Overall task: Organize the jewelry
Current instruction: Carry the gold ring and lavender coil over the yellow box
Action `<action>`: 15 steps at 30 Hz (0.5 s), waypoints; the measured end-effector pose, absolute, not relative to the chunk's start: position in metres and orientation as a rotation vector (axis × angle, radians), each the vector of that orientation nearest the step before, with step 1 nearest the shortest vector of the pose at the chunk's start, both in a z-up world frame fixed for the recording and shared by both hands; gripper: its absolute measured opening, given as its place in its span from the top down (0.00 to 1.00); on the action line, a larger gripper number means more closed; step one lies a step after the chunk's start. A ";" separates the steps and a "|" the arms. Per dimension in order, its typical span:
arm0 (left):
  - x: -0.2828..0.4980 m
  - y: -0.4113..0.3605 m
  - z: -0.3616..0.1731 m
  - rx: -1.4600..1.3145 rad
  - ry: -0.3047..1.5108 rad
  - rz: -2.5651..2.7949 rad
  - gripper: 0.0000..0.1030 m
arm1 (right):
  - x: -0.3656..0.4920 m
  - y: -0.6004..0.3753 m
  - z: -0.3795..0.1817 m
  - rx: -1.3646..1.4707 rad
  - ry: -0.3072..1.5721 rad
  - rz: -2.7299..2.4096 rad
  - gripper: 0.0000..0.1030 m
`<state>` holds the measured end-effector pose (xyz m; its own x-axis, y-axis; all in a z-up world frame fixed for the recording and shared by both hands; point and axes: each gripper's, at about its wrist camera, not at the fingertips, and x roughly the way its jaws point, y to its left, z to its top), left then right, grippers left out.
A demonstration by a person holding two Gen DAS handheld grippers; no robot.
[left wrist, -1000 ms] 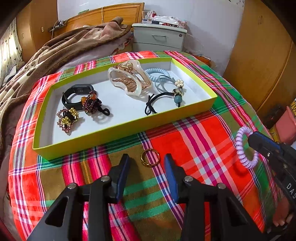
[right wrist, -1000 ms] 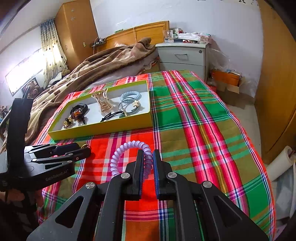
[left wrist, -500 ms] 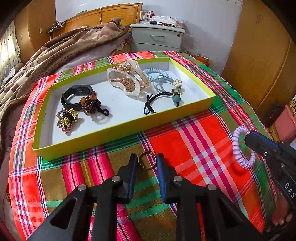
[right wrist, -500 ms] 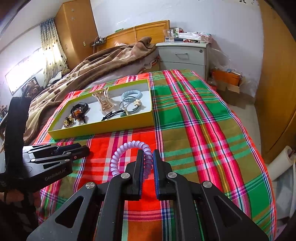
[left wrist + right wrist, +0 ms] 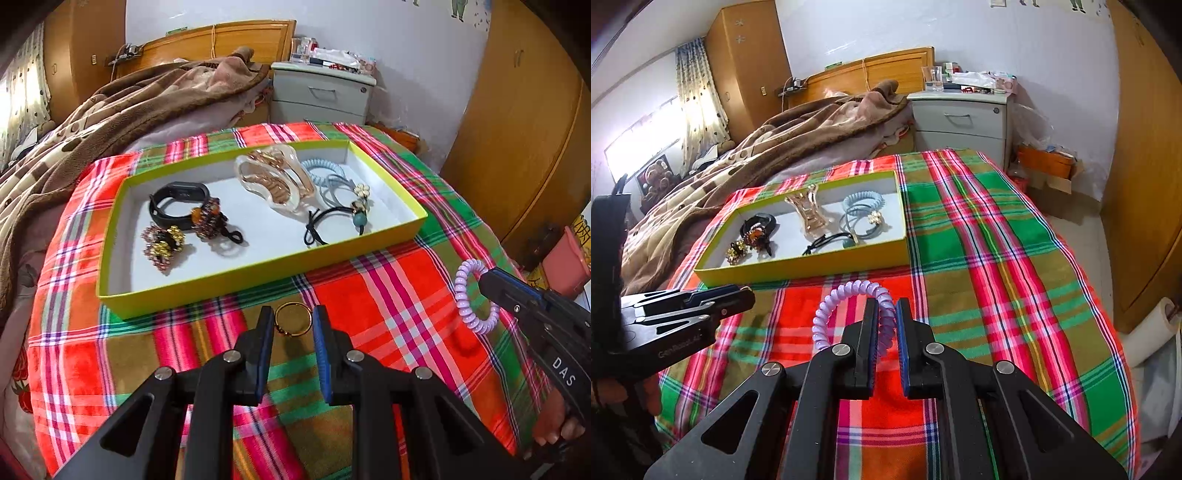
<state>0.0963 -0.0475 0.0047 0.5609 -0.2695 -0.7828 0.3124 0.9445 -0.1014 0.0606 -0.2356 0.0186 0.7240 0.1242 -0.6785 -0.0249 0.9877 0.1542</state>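
Observation:
A thin gold ring (image 5: 293,304) lies on the plaid bedspread just in front of the yellow-green tray (image 5: 258,277). My left gripper (image 5: 293,317) points down at it, its two blue pads closed against the ring's sides. A lilac spiral hair tie (image 5: 849,286) hangs above the spread to the right, and my right gripper (image 5: 886,306) is shut on it. The tray (image 5: 798,267) holds a black band (image 5: 177,190), beaded ties (image 5: 162,245), a clear claw clip (image 5: 273,184), a blue spiral tie (image 5: 321,166) and a black elastic (image 5: 332,218).
A brown blanket (image 5: 110,110) is heaped to the left and behind the tray. A grey nightstand (image 5: 960,118) stands at the back and a wooden wardrobe (image 5: 517,129) on the right. The bed's edge drops off at the right (image 5: 1108,295).
The left gripper's jaws have narrowed from wide apart until they sit on the gold ring. The right gripper still holds the lilac hair tie in the same place.

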 end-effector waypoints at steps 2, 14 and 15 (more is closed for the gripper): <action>0.096 -0.043 0.009 0.042 0.903 -0.341 0.78 | 0.064 -0.234 0.022 0.135 0.750 0.087 0.91; 0.114 -0.015 0.032 0.003 0.857 -0.312 0.78 | 0.116 -0.229 0.048 0.112 0.716 0.098 0.90; 0.115 -0.014 0.033 0.002 0.855 -0.309 0.78 | 0.122 -0.229 0.049 0.109 0.718 0.098 0.90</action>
<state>0.1150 -0.0143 0.0325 0.6142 -0.2676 -0.7424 0.2691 0.9554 -0.1217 0.1221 -0.2285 0.0485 0.7488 0.1274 -0.6505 -0.0523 0.9896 0.1337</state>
